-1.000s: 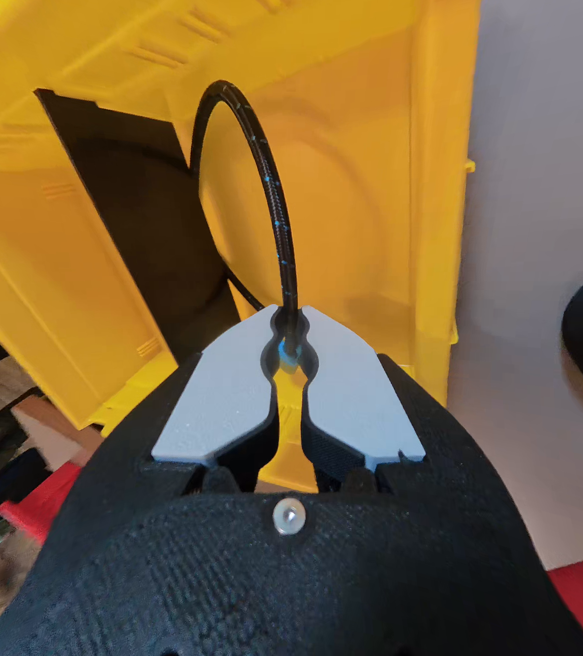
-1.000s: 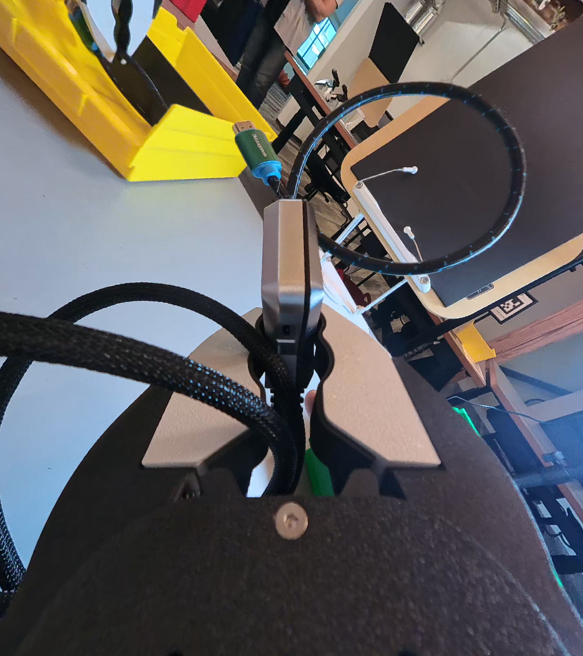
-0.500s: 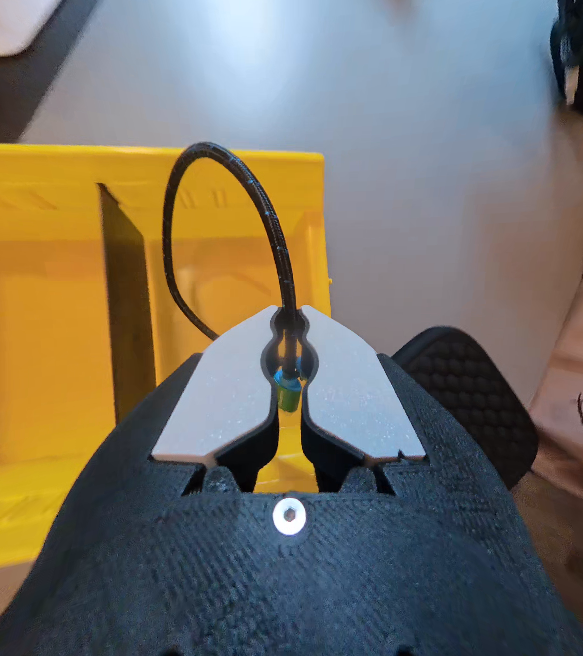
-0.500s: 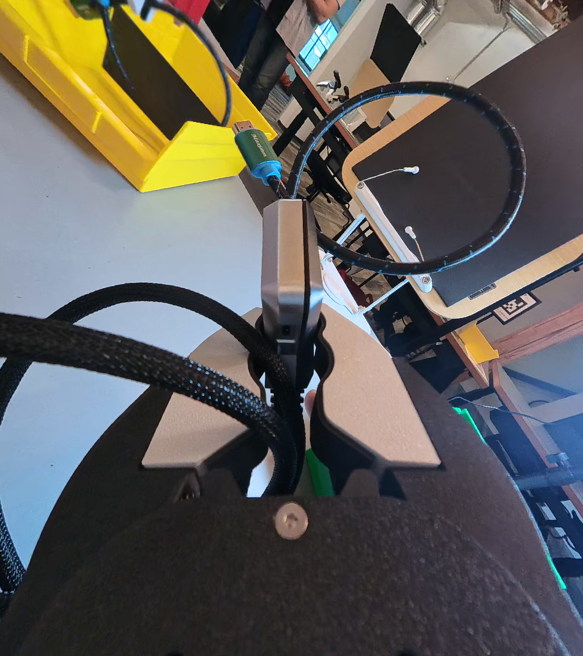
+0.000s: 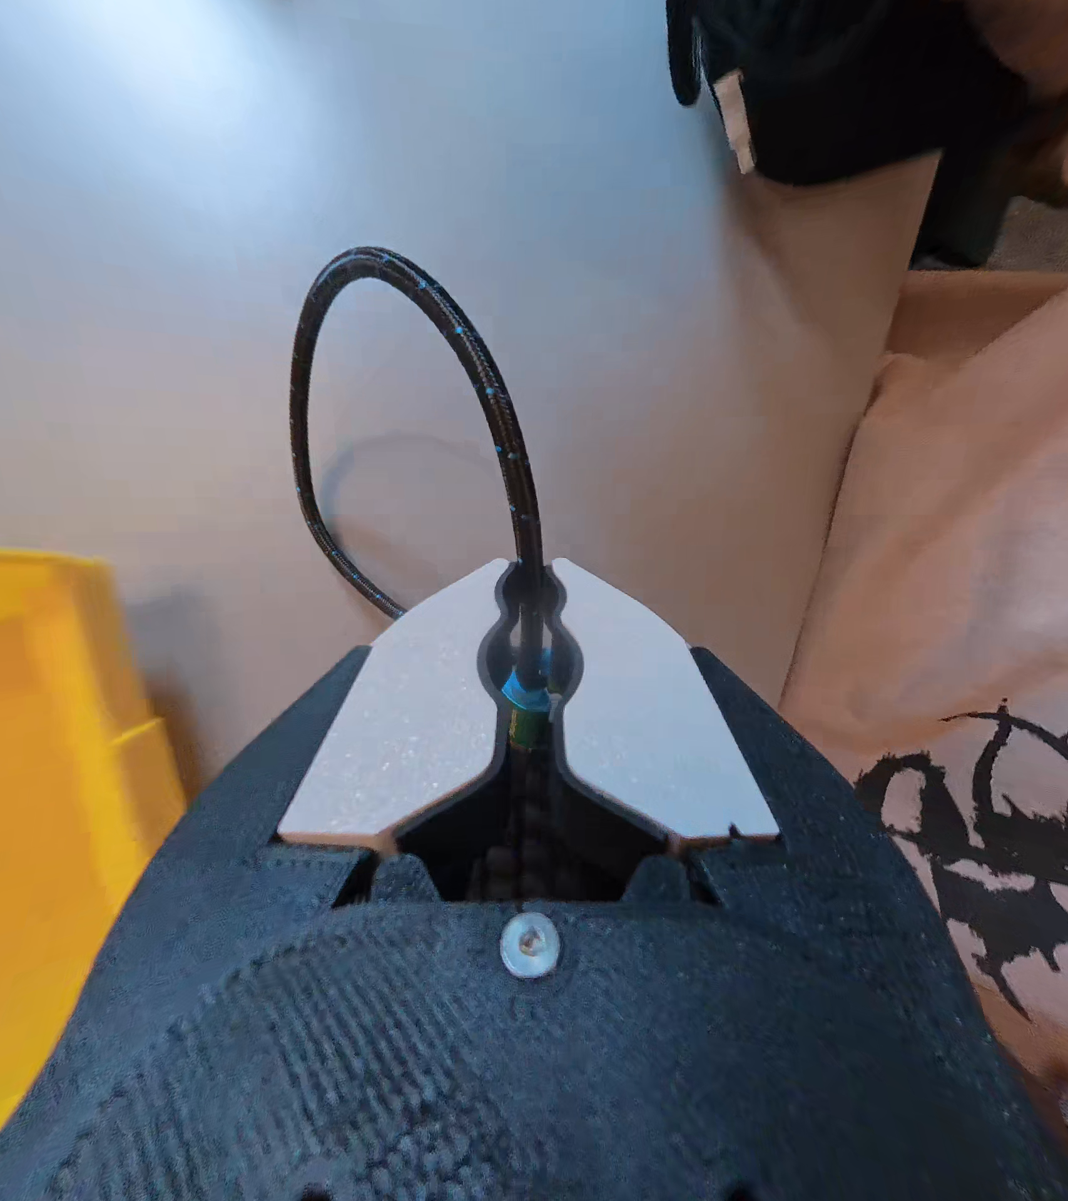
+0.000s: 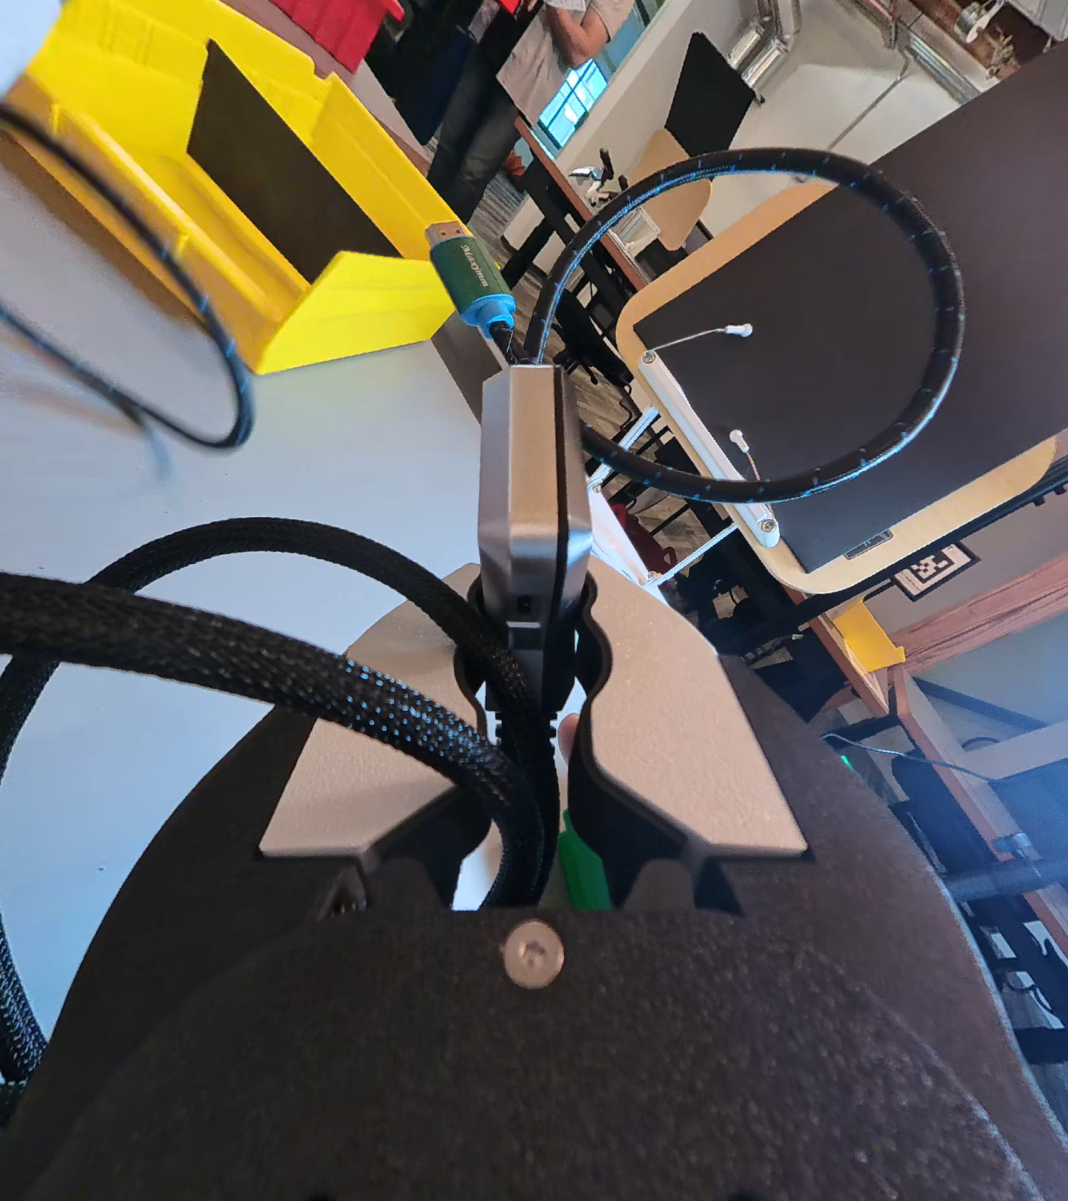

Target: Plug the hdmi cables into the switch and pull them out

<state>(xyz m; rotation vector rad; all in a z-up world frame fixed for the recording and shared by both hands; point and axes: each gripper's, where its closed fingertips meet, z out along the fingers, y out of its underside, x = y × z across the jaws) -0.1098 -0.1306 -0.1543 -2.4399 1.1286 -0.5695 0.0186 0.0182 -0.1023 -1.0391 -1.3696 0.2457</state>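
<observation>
My left gripper (image 5: 528,572) is shut on an HDMI cable. Its green plug with a blue collar (image 5: 523,711) sits between the fingers, and its black braided cord (image 5: 414,403) loops out over the grey table (image 5: 193,260). My right gripper (image 6: 531,585) is shut on the grey metal switch (image 6: 528,481), held on edge above the table. A second green HDMI plug (image 6: 469,276) hangs free beyond the switch, on a black braided cable (image 6: 908,325) that curls to the right. A thick black braided cable (image 6: 193,650) loops at the left. The left gripper's cable (image 6: 193,312) shows blurred at the upper left.
A yellow plastic bin (image 6: 245,182) with a black panel inside stands on the table's far left; it also shows in the left wrist view (image 5: 30,747). A person's printed shirt (image 5: 1005,650) is at the right. Other tables (image 6: 843,325) and standing people (image 6: 498,97) lie beyond the table edge. My hands' fingertips stand some 20 cm from each other.
My left gripper has swung away from the yellow bin, carrying the cable over the open table toward the person. The right gripper and switch have hardly moved.
</observation>
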